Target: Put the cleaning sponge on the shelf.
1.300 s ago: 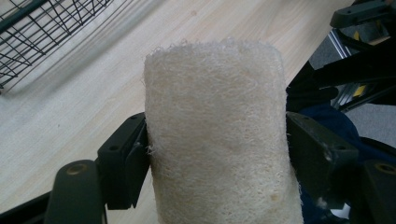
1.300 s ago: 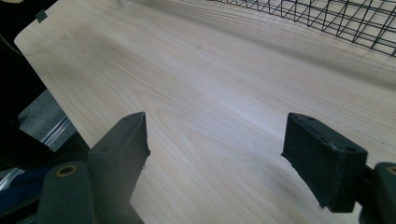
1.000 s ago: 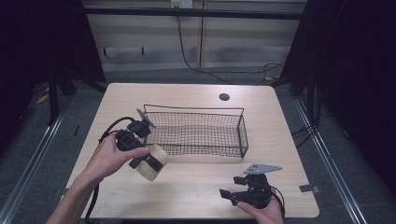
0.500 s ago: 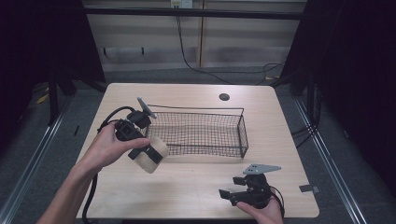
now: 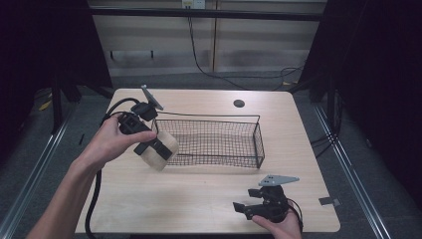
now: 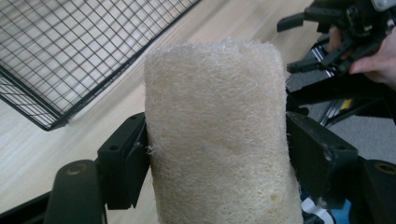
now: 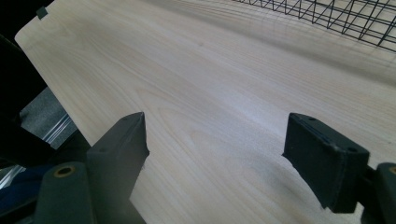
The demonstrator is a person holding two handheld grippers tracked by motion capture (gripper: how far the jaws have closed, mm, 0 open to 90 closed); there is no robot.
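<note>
Cream loofah, black wire basket, pale wooden table.

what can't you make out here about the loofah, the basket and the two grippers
- Loofah: its lower end is cut off by the bottom edge of the left gripper view; in the high view the left gripper covers part of it.
- Wire basket: cropped by the edges of both gripper views.
- Right gripper: small and dark in the high view, its grip hidden in the hand.
- Dark round mark on the table: too small to identify.
</note>
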